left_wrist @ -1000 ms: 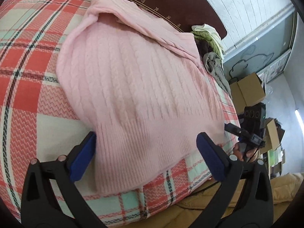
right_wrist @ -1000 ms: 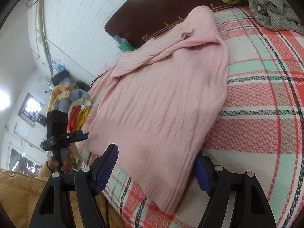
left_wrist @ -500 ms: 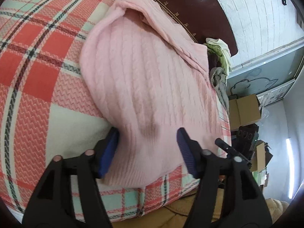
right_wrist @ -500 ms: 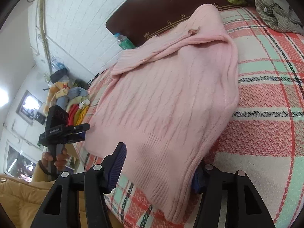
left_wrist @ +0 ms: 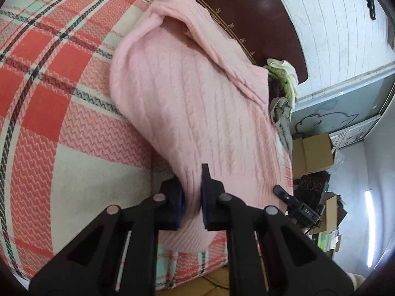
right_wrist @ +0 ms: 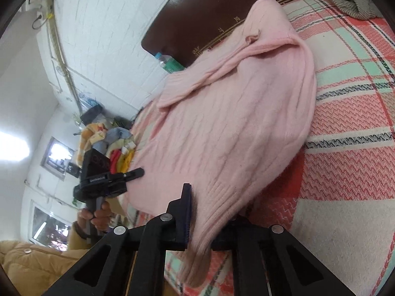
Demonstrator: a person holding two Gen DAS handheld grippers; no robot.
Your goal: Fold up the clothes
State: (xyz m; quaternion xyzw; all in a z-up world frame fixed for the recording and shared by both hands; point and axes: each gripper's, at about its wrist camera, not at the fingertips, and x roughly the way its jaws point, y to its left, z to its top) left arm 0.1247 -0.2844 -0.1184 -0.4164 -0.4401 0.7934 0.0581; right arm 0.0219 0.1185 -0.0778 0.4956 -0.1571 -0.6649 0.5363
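Both hand-held grippers are clamped on the ribbed bottom hem of a pink cable-knit sweater [left_wrist: 187, 103], one at each lower corner. From the left wrist view, the left gripper [left_wrist: 192, 197] has just finished closing, and its blue pads pinch a bunched fold of the hem that rises between them. From the right wrist view, the right gripper [right_wrist: 205, 212] has likewise just closed; the hem passes between its jaws and hangs down a little below them, hiding the right-hand pad. The sweater lies flat on a bed with a red, cream and mint plaid bedspread [left_wrist: 61, 103], stretching away from the grippers toward a dark brown headboard [right_wrist: 197, 17]. A sleeve is folded across its upper part near the collar. Each view catches the opposite gripper off to the side, at the near edge of the bed. A small pile of other clothes [left_wrist: 284, 91] sits beyond the sweater's far corner, by the headboard.
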